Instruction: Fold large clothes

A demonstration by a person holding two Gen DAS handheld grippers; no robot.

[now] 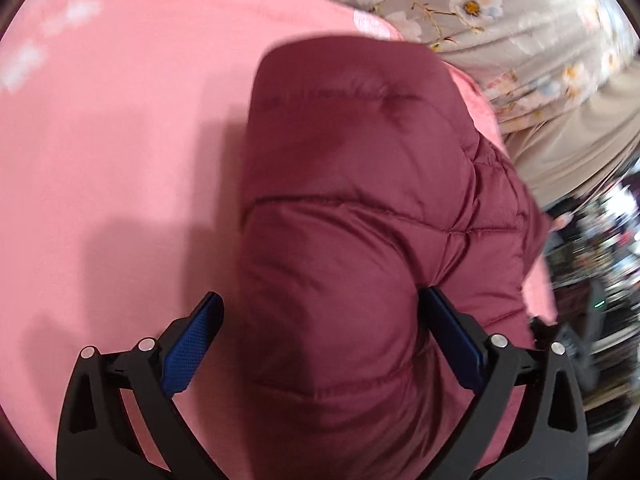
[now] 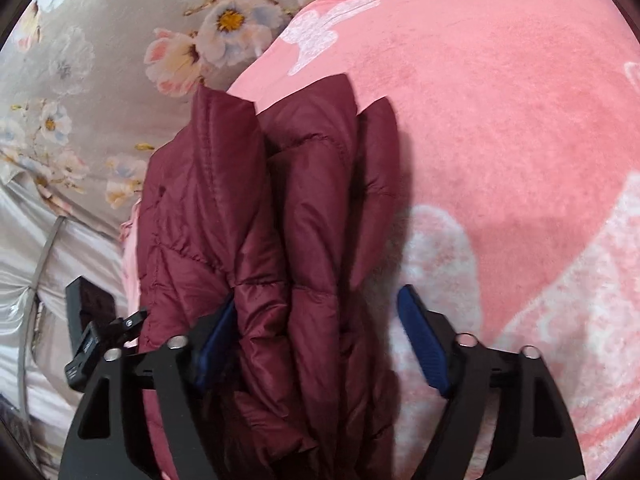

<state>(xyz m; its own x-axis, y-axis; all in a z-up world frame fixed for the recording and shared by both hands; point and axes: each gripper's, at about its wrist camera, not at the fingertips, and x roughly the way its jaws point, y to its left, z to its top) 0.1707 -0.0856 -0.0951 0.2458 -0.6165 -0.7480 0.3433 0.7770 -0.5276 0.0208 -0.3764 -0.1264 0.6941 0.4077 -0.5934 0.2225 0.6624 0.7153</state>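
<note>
Nearest in the left wrist view, the left gripper point(image 1: 320, 344) stands with its jaws wide apart, and the maroon puffer jacket point(image 1: 360, 208) bulges up between them; neither blue pad looks pressed into the fabric, though the right pad sits right at the quilted surface and motion blur makes contact hard to rule out. In the right wrist view the right gripper point(image 2: 316, 340) is partly spread. Its left pad is tucked against or behind a fold of the jacket point(image 2: 256, 216), while the right pad stands clear over the pink blanket point(image 2: 500, 128), so it reads as released rather than clamped.

The jacket lies on the pink plush blanket near its edge, gathered into a long narrow bundle of several stacked quilted layers, with a stiff edge, possibly the collar, at its far end. Beyond it spreads a grey floral bedsheet point(image 2: 100, 80).

Judging from this, the lengthwise folds appear done and the bundle has been set down. What seems left is at most a final fold across its length, plus some squaring up, since the layers sit unevenly.
</note>
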